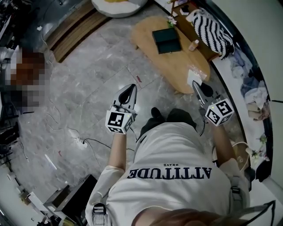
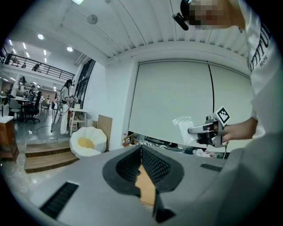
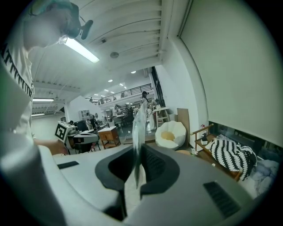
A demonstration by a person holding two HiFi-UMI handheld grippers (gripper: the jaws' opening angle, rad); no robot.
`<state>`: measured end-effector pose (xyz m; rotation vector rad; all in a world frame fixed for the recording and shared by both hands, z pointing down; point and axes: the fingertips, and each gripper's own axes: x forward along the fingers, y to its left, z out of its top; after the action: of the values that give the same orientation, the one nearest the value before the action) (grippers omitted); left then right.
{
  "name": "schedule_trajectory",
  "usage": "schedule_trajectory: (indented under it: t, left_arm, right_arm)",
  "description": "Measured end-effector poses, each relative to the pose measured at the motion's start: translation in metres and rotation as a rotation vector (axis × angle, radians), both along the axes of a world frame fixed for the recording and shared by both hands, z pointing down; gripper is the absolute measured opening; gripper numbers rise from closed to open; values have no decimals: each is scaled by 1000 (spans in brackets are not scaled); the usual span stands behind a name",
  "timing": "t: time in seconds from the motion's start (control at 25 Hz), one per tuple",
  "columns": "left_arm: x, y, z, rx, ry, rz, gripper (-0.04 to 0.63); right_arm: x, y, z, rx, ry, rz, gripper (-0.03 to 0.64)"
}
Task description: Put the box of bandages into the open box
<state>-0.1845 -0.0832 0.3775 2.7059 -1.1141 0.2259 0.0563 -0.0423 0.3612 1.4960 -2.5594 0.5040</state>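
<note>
A dark green open box [image 1: 166, 40] lies on the oval wooden table [image 1: 185, 64] ahead of me. My right gripper [image 1: 197, 87] is raised at chest height, short of the table's near end. It is shut on a thin, pale, see-through packet [image 1: 193, 78]. The right gripper view shows that packet [image 3: 138, 128] edge-on, sticking up between the jaws of the right gripper [image 3: 136, 150]. From the left gripper view the packet [image 2: 183, 129] hangs off the right gripper [image 2: 194, 130]. My left gripper [image 1: 129, 90] is held level beside it over the floor, shut and holding nothing.
A small bottle [image 1: 193, 45] stands on the table beside the box. A striped cloth [image 1: 212, 31] lies on a bench behind it. A white beanbag [image 1: 119, 5] sits at the far end. Cables [image 1: 84, 141] trail across the marble floor at my left.
</note>
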Motion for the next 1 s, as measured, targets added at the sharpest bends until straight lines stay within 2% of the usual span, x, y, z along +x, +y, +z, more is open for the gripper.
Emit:
schedule_trajectory:
  t: [0.4,1.0]
  left_arm:
    - [15,-23,13,-30,-6,-7,23]
    - [62,-129,46,-78,19,-131,22]
  right_arm:
    - [16,-36,15,-30,-12,-5,44]
    - [55,-171,60,-130,-32,-139,44]
